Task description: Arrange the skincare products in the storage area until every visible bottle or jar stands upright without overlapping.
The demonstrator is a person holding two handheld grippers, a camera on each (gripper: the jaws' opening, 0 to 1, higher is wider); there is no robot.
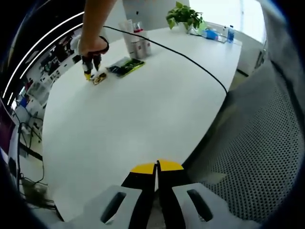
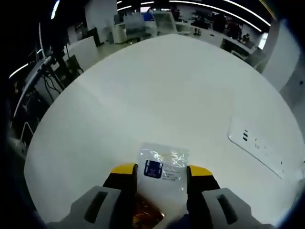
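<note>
While your left tongs (image 1: 157, 168) sit at the bottom centre of the left gripper view, their yellow-tipped jaws are pressed together with nothing between them, hanging over the near edge of the white surface (image 1: 133, 119) and touching nothing on it.

Toward the upper left of that same view your right tongs (image 1: 91, 71) appear, held in a hand (image 1: 93, 45) and pointing down at the surface, with a small clear sachet (image 1: 99, 78) at their tips. Just to the right of it lies a flat green-and-black packet (image 1: 126, 67), and behind that a small cluster of white skincare bottles (image 1: 135, 42) stands upright. A black cable (image 1: 190, 59) runs across the surface toward its right edge, and a potted plant (image 1: 184, 16) stands at the far end.

From the right gripper view, your right tongs (image 2: 161, 177) are spread part-way, and the clear sachet (image 2: 162, 167) with a blue label lies between the two jaws, its edges at or against their inner faces; whether they squeeze it firmly you cannot tell from here. A white power strip (image 2: 257, 145) lies on the surface (image 2: 167, 90) at the right of this frame, well apart from the sachet.
</note>
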